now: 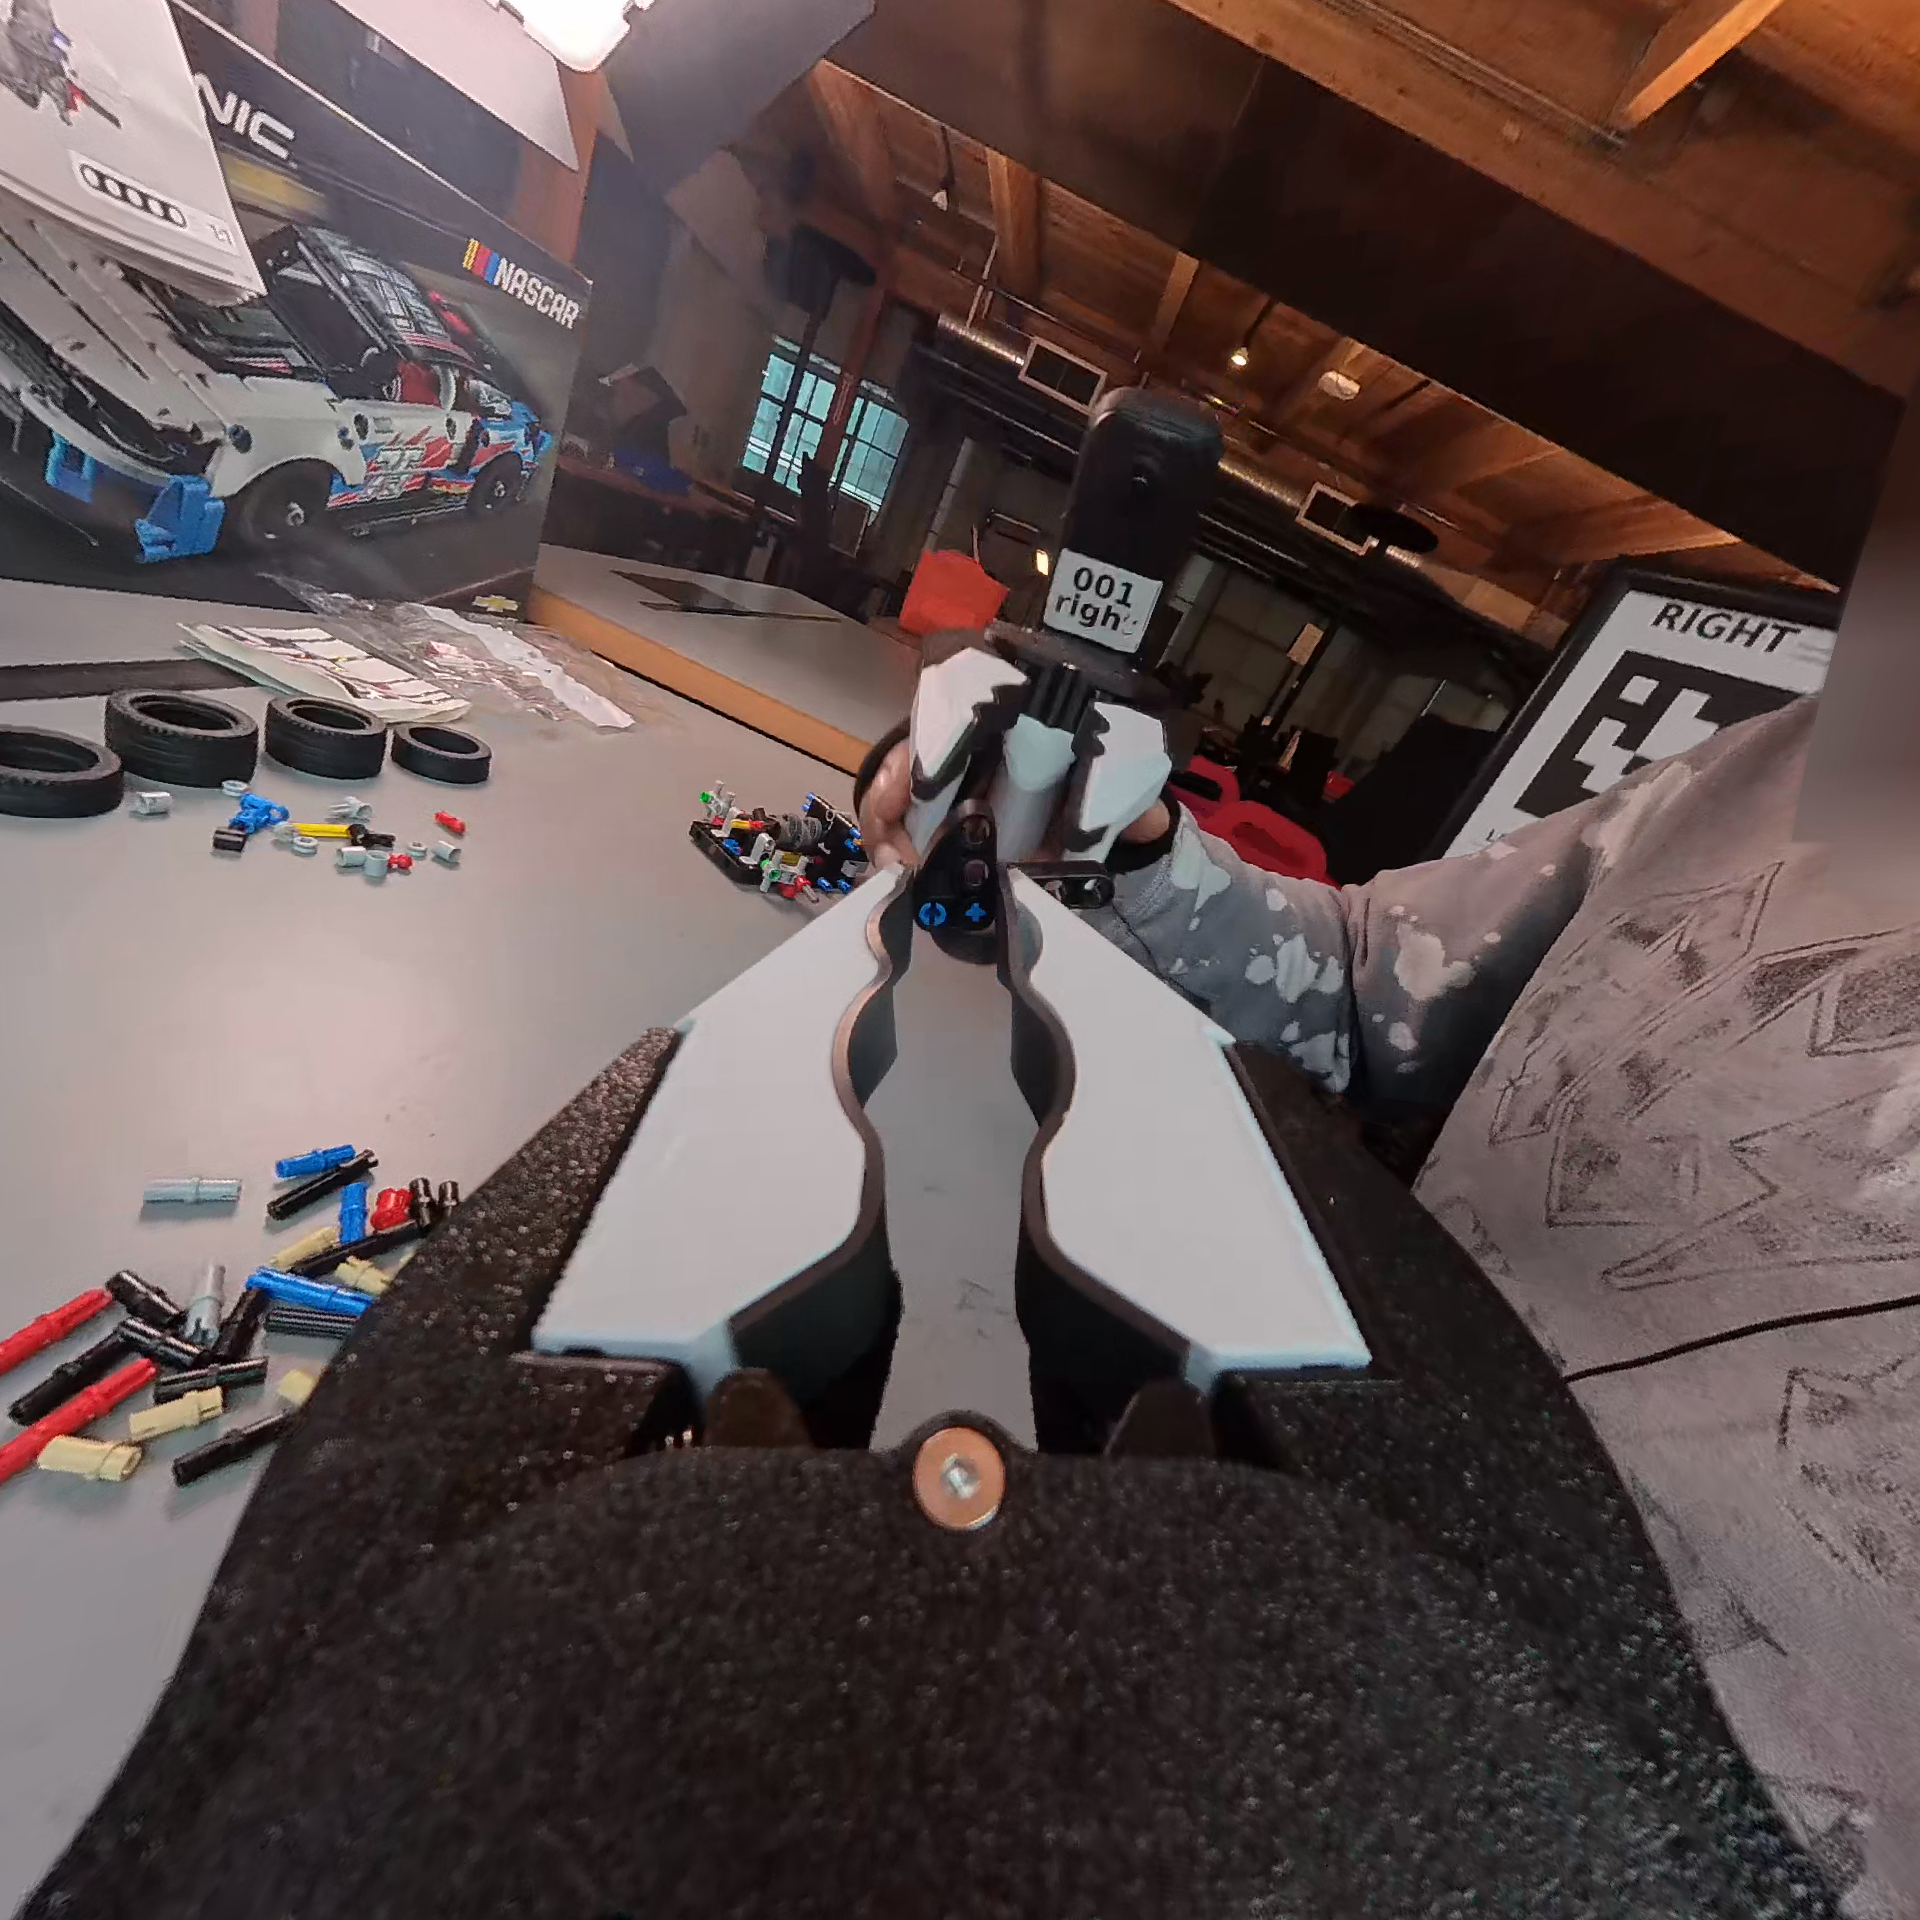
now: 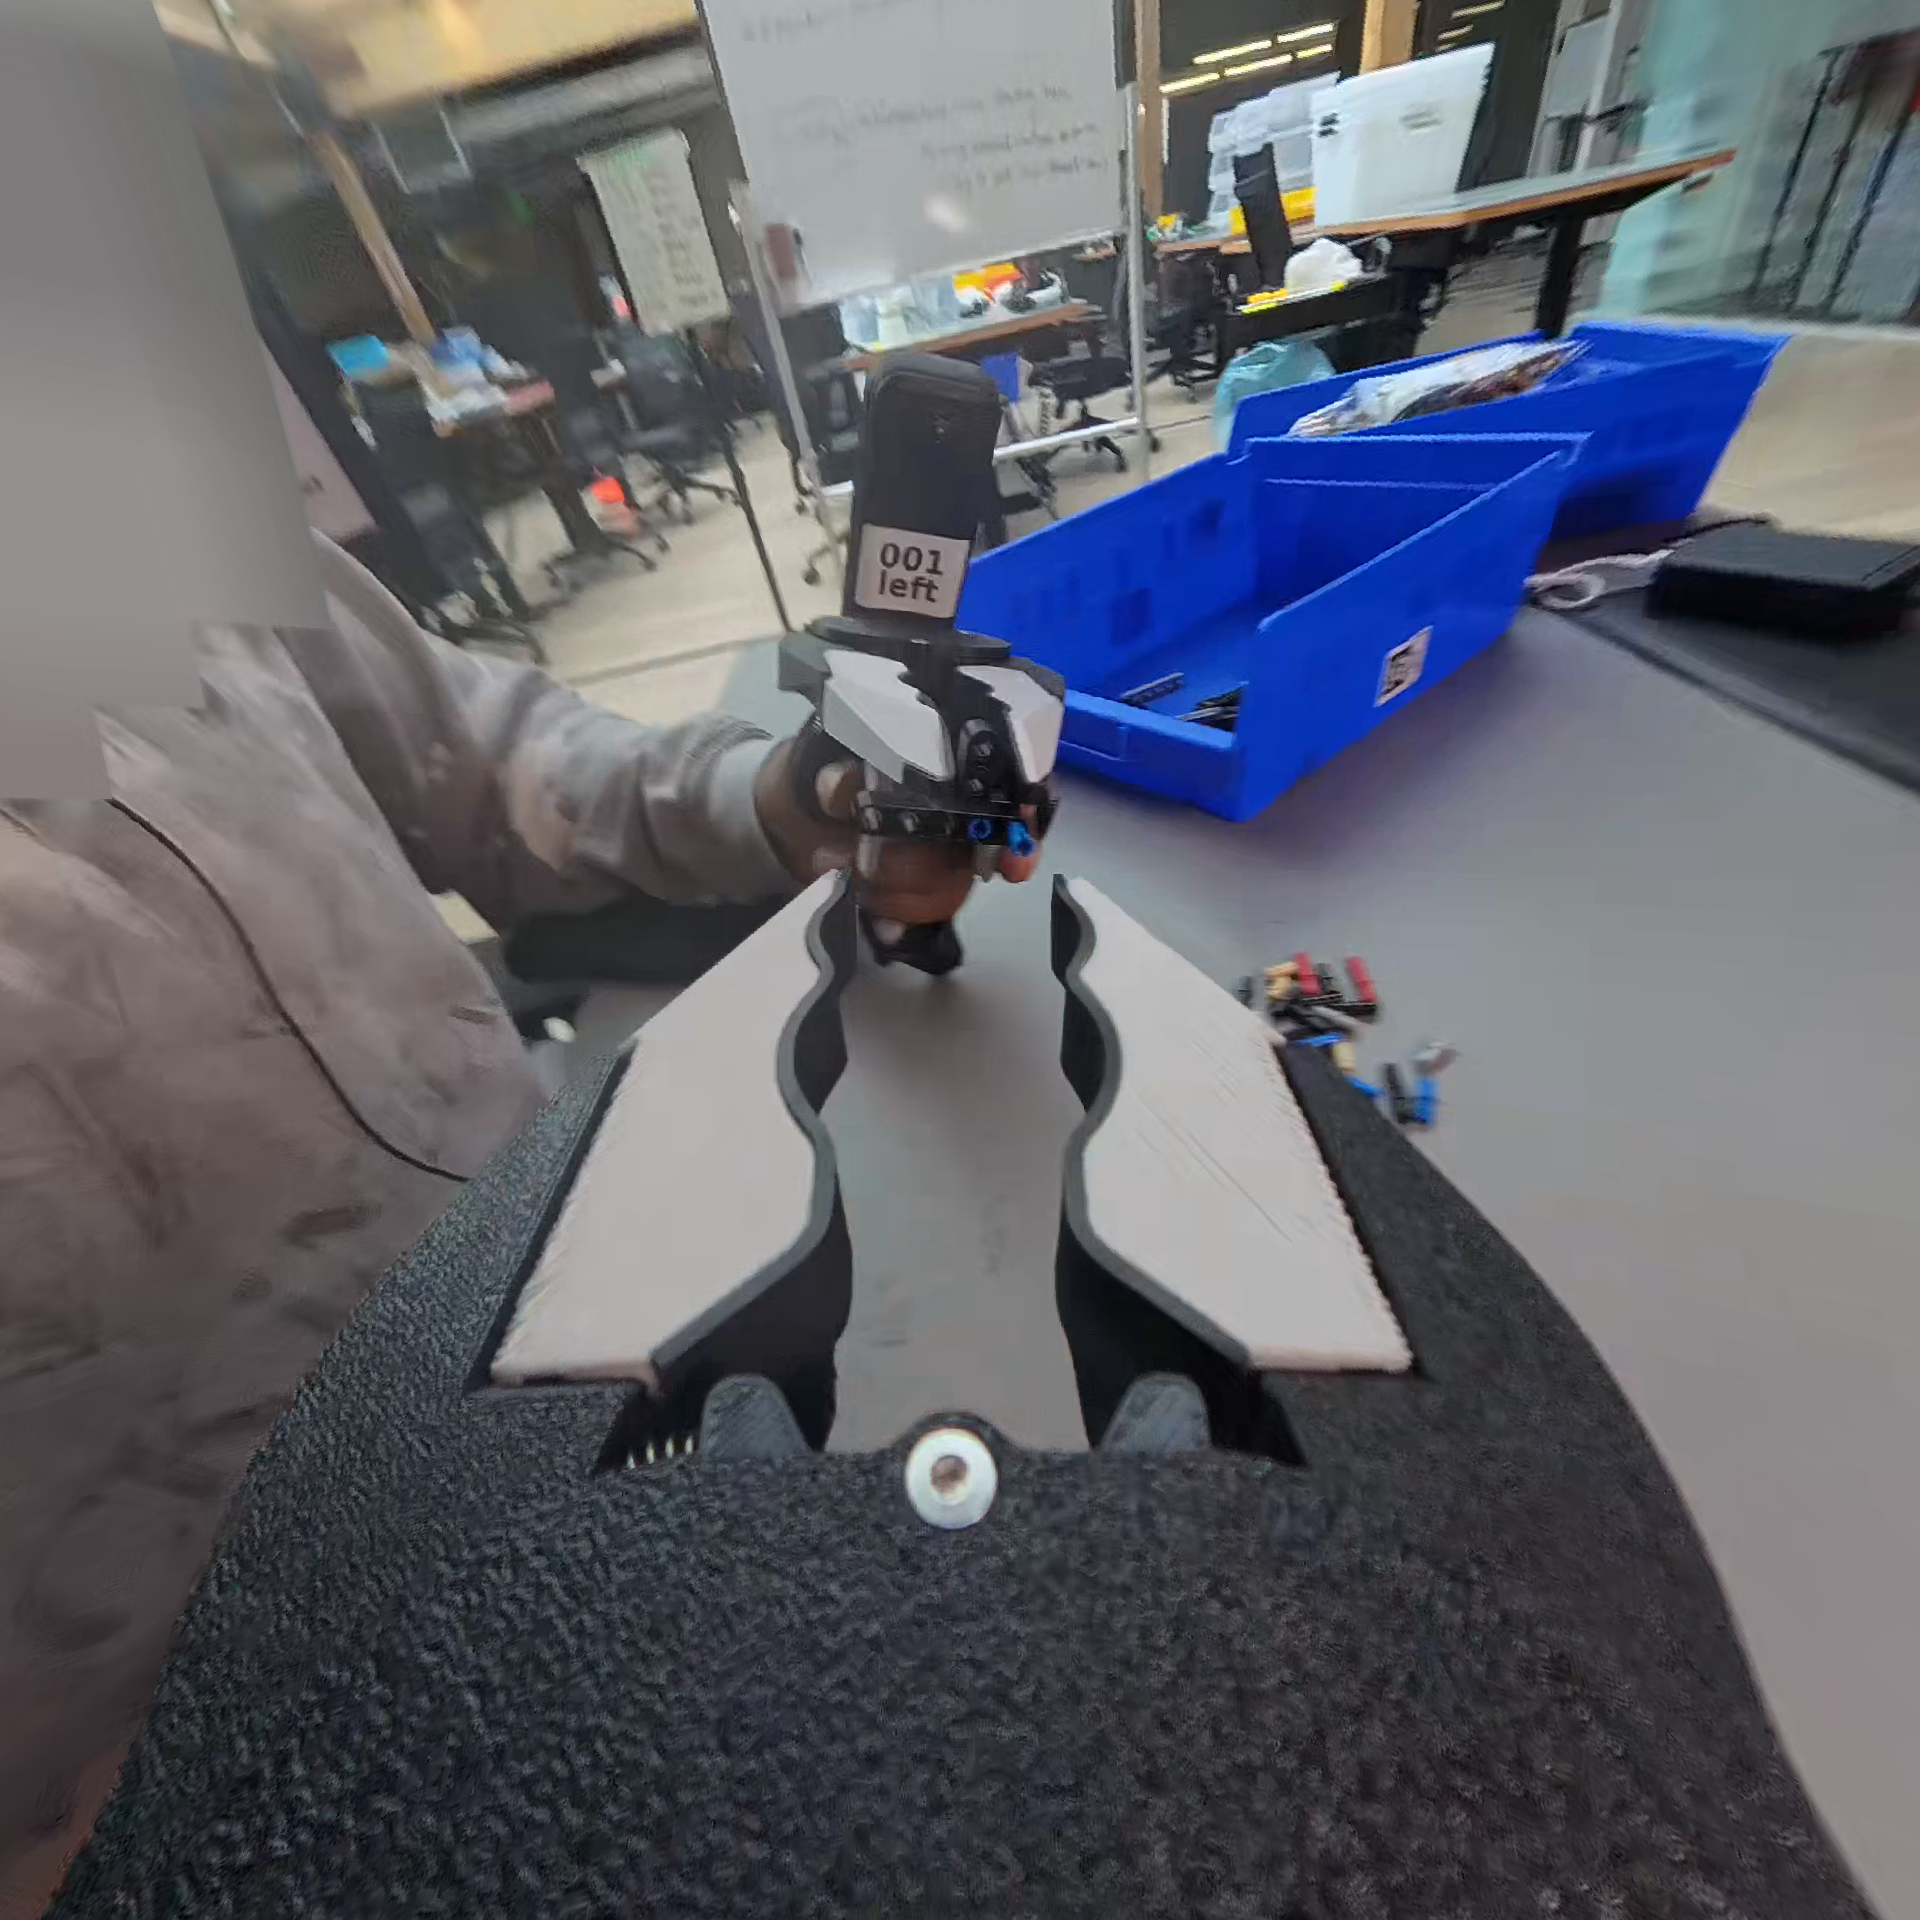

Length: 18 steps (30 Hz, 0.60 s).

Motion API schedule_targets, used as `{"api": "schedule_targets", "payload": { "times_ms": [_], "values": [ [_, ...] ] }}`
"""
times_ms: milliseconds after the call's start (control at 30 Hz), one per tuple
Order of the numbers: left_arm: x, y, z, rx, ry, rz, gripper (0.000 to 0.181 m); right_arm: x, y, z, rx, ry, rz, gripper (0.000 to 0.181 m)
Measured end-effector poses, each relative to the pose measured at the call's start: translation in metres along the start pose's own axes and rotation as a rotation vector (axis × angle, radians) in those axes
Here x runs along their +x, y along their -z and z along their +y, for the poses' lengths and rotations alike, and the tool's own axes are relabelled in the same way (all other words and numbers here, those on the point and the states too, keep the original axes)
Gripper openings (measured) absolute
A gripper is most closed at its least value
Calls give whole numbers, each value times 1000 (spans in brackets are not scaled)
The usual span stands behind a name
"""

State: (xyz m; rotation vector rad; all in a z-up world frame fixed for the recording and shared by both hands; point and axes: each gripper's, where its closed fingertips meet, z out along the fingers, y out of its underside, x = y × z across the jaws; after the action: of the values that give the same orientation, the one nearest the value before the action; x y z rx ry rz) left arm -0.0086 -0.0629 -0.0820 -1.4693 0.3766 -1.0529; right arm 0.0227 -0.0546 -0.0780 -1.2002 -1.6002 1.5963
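Note:
My left gripper point(image 1: 953, 883) is shut on a small black brick assembly with blue pins point(image 1: 956, 899) and holds it above the grey table point(image 1: 468, 1039). The same assembly shows in the right wrist view point(image 2: 935, 823), as a short black beam between the left gripper's point(image 2: 940, 769) fingers. My right gripper point(image 2: 951, 883) is open and empty, with its tips just short of that assembly and facing it. In the left wrist view the right gripper point(image 1: 1029, 790) sits directly behind the held piece, with its fingers apart.
Black tyres point(image 1: 182, 738), small loose parts point(image 1: 343, 831), a partly built black frame point(image 1: 779, 842) and a pile of pins point(image 1: 208, 1330) lie on the table. A race-car box point(image 1: 312, 395) stands at the back left. Blue bins point(image 2: 1299, 623) stand on the right, with more pins point(image 2: 1330, 1018) near them. Tip to tip, the grippers are about 4 centimeters apart.

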Motion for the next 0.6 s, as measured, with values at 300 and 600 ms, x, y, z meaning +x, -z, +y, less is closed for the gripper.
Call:
{"api": "schedule_targets", "payload": {
  "times_ms": [300,600],
  "values": [
    [23,-13,18,-150,-629,-115,15,-14,-21,15,123,-687,-285,29],
    [31,-13,19,-128,-364,9,38,-19,-17,14,116,-184,-153,10]
  ]
}}
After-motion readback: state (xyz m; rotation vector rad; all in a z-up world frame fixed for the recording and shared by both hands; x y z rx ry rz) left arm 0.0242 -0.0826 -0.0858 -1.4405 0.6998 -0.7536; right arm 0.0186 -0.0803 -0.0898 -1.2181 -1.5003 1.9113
